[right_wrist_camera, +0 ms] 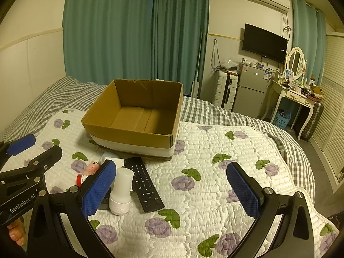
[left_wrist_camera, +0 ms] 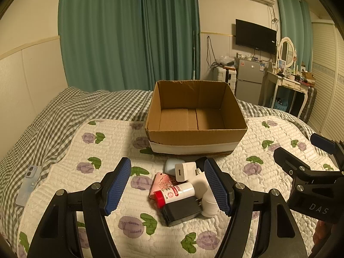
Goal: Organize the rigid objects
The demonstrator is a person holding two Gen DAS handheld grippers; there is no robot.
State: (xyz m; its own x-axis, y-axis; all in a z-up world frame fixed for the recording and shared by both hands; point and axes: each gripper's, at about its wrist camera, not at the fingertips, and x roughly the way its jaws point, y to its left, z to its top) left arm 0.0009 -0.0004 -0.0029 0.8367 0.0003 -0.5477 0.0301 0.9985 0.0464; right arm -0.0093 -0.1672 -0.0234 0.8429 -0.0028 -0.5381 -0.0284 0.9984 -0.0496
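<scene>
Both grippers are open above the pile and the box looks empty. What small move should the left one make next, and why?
Probably lower the left gripper onto the red-capped bottle: it lies on top of the pile, between the open jaws, and the cardboard box behind it holds nothing.

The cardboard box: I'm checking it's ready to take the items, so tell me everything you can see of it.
The cardboard box is plain brown corrugated card, open-topped with no flaps showing and a slightly ragged far rim. A white band wraps its lower outside walls. It sits upright on the floral quilt, beyond the pile of small items. Inside, only its bare floor with the flap seams shows; nothing lies in it. Neither gripper touches it.
</scene>
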